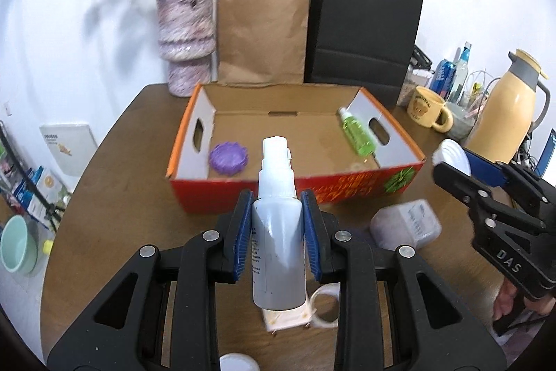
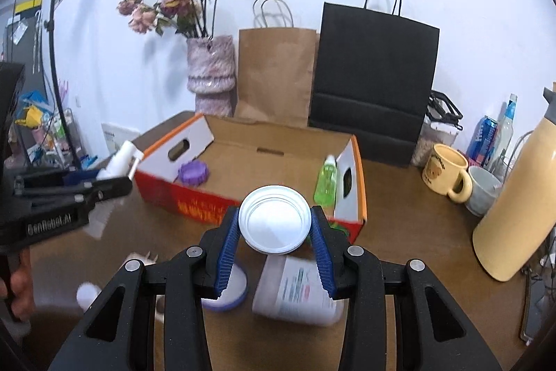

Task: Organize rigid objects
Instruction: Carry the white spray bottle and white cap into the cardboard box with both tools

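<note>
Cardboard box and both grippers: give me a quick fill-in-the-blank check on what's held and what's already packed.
1. The left gripper is shut on a white ____ bottle.
2. The right gripper is shut on a round white ____.
3. In the cardboard box, the green bottle lies against the ____ wall.
4. The purple lid lies in the box's ____ corner, nearest the camera.

Missing words: spray; lid; right; left
</note>
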Tool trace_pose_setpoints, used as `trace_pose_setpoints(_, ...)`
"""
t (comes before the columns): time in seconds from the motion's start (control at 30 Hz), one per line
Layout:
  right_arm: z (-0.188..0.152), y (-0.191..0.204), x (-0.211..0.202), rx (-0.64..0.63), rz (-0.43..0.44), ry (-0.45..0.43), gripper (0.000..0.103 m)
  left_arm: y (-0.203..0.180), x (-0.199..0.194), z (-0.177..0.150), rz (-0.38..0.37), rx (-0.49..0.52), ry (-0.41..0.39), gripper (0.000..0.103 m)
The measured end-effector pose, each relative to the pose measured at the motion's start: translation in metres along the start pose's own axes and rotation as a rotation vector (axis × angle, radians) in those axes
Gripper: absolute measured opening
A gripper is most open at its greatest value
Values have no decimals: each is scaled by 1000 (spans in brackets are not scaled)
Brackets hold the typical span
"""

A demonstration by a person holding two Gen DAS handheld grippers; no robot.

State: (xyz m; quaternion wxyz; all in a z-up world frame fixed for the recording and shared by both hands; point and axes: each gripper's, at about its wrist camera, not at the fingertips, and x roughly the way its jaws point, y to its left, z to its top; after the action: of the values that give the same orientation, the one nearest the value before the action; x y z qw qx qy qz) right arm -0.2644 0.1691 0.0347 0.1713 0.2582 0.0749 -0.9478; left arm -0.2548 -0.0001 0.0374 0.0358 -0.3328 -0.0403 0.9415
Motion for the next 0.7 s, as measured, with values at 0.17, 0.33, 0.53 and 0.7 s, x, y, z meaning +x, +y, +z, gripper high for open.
trace_pose_setpoints(0.17,17,-2,13,8,10,-16,44,-7,7,15,-17,-14,-28,24)
trace_pose_setpoints(0.33,30,-5,27,18,20,-22,44,-12,16,32,-13,-20,-57,24)
trace_pose_setpoints(0.53,42,-3,51,17,36,-6,44,-9,33,47,4,-40,-69,24)
trace_pose_setpoints(0.7,48,-3,69,13,41,10,44,-3,45,58,23,-56,-77,24)
